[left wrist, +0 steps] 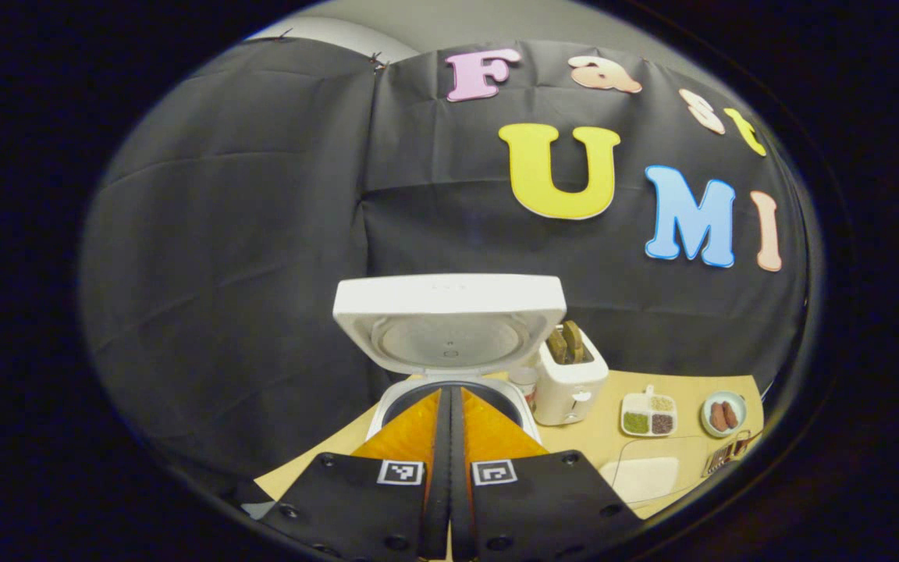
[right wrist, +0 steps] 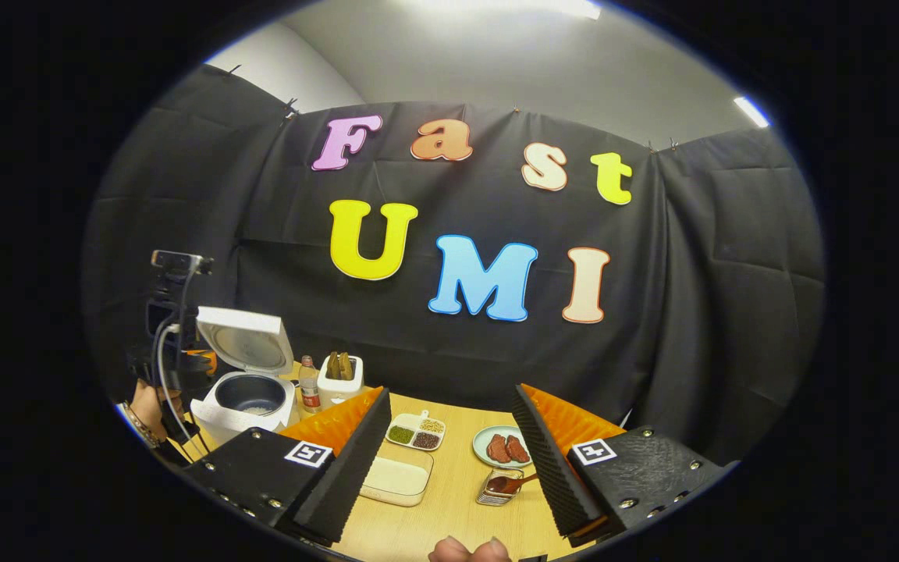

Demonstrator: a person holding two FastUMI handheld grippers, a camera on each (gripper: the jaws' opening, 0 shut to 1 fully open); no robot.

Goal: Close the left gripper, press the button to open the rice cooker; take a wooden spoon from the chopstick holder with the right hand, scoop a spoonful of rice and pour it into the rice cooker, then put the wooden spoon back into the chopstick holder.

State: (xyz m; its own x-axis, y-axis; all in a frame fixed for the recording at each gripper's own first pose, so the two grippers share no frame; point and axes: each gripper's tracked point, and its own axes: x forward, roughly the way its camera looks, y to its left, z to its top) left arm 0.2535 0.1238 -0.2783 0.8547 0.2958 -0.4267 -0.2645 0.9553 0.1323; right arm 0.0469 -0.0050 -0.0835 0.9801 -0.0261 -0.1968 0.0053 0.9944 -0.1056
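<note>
Where left claw (left wrist: 450, 406) closes, rice cooker (left wrist: 449, 328) beyond

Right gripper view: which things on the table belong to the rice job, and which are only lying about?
Belong to the job:
rice cooker, lid open
wooden spoon
chopstick holder
container of rice

Lying about:
toaster
divided dish of beans
plate of sausages
bottle

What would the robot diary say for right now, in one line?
rice cooker: lid open | left hand-held gripper: shut, at cooker | right hand-held gripper: open, empty | wooden spoon: in chopstick holder
</note>
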